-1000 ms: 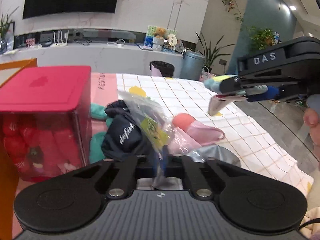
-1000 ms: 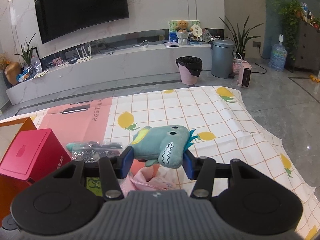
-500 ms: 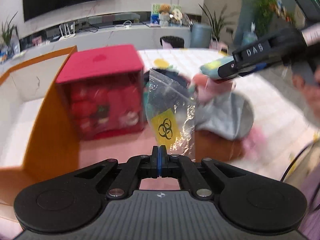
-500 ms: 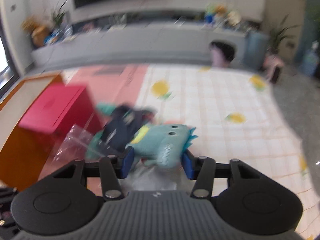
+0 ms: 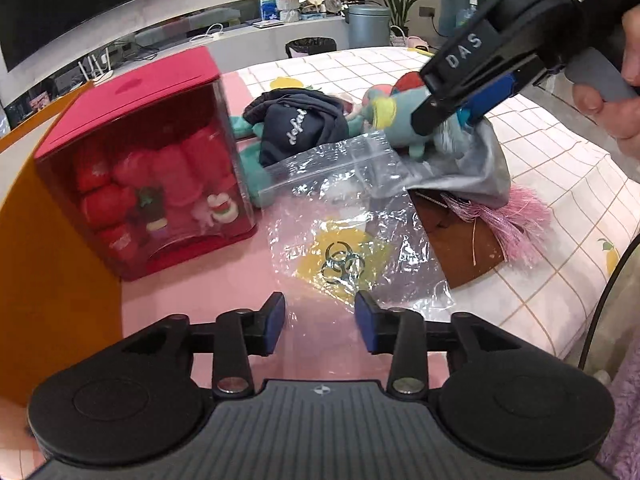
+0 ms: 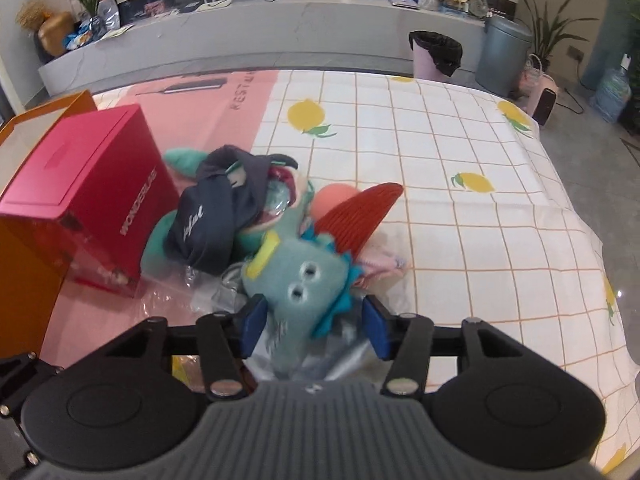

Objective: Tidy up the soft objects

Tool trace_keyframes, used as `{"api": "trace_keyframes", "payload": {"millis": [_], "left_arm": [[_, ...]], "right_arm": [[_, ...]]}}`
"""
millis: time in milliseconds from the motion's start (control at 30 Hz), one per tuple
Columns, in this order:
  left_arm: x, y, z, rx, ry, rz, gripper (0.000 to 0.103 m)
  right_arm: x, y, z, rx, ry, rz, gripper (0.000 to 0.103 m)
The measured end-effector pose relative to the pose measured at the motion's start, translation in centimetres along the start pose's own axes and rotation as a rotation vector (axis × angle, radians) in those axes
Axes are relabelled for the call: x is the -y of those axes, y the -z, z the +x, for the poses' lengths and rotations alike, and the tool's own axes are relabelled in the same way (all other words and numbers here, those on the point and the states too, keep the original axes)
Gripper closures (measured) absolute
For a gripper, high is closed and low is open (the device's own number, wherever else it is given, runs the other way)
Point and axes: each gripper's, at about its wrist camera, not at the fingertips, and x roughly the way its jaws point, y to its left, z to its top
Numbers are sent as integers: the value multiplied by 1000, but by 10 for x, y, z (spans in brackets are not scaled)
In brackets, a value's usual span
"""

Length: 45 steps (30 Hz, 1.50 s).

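My left claw [image 5: 320, 322] is opening, nothing between its pads; the clear plastic bag [image 5: 352, 236] lies flat on the counter [image 5: 192, 280] just ahead of it. My right claw [image 6: 314, 326] is opening too, the teal plush toy [image 6: 298, 280] between its pads, whether still pinched I cannot tell.

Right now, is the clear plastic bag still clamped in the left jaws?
No, the plastic bag lies flat on the table beyond the opening left jaws.

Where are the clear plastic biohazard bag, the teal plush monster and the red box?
Clear plastic biohazard bag [image 5: 340, 258], left wrist view, yellow label.
Teal plush monster [image 6: 298, 280], right wrist view, face.
Red box [image 5: 132, 92], left wrist view, lid.
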Motion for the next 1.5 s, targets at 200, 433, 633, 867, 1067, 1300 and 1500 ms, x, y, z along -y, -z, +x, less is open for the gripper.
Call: {"api": "trace_keyframes", "payload": {"millis": [200, 433, 633, 867, 1067, 1300, 1500], "left_arm": [[0, -10, 10, 3, 30, 4, 36], [6, -18, 25, 25, 108, -18, 24], [16, -20, 33, 38, 117, -22, 10], [26, -21, 39, 61, 106, -48, 0], [26, -18, 31, 78, 124, -48, 28], [23, -17, 18, 80, 49, -75, 100], [16, -19, 3, 95, 40, -68, 103]], "right_arm": [[-12, -3, 8, 16, 25, -87, 31], [-18, -3, 16, 18, 22, -143, 55], [-18, -2, 16, 16, 19, -151, 56], [-16, -3, 16, 4, 13, -132, 56], [-16, -2, 16, 5, 12, -141, 57], [-19, 2, 8, 26, 29, -188, 65], [-17, 5, -3, 49, 91, -194, 65]]}}
